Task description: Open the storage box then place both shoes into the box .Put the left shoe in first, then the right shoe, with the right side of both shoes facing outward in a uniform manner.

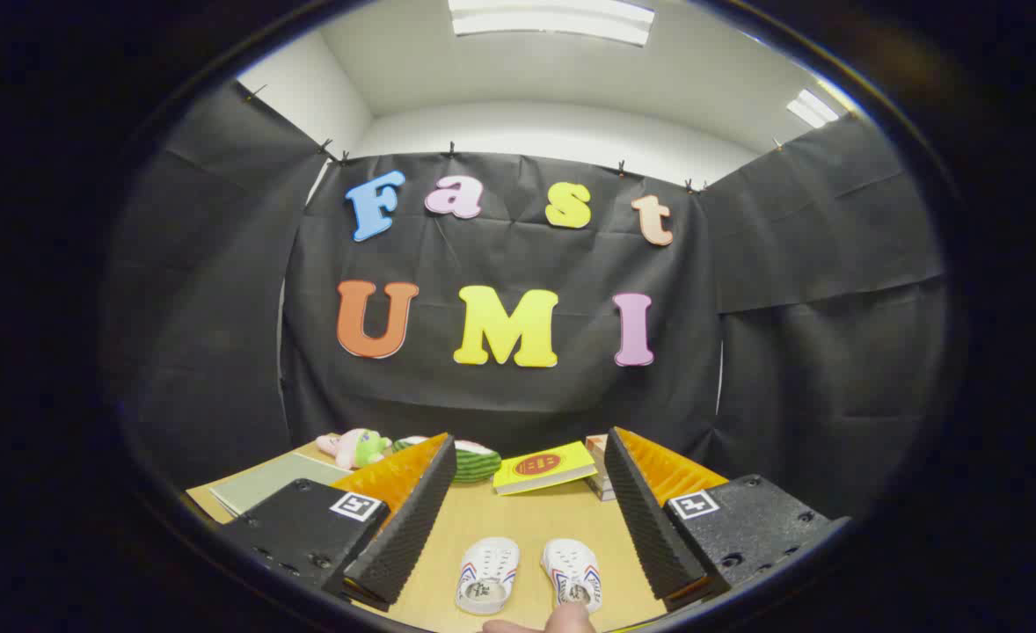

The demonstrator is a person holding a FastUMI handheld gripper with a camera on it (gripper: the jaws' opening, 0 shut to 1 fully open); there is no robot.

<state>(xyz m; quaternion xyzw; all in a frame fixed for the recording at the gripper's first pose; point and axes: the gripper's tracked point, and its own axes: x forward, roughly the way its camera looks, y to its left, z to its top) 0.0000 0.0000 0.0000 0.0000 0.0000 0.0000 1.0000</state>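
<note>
Two small white shoes stand side by side on the wooden table, toes pointing away from me: the left shoe (488, 573) and the right shoe (572, 572). Both lie between my gripper's (527, 479) two fingers, low and close to me. The gripper is open, fingers spread wide, nothing held. A person's fingertips (562, 621) touch the table just behind the right shoe's heel. No storage box can be made out.
Beyond the fingers, at the table's (527, 519) far edge, lie a yellow book (543, 467), a watermelon-slice toy (474, 462), a pink and green plush toy (355, 447) and a small stack of boxes (599, 475). A grey-green mat (272, 482) lies at the left.
</note>
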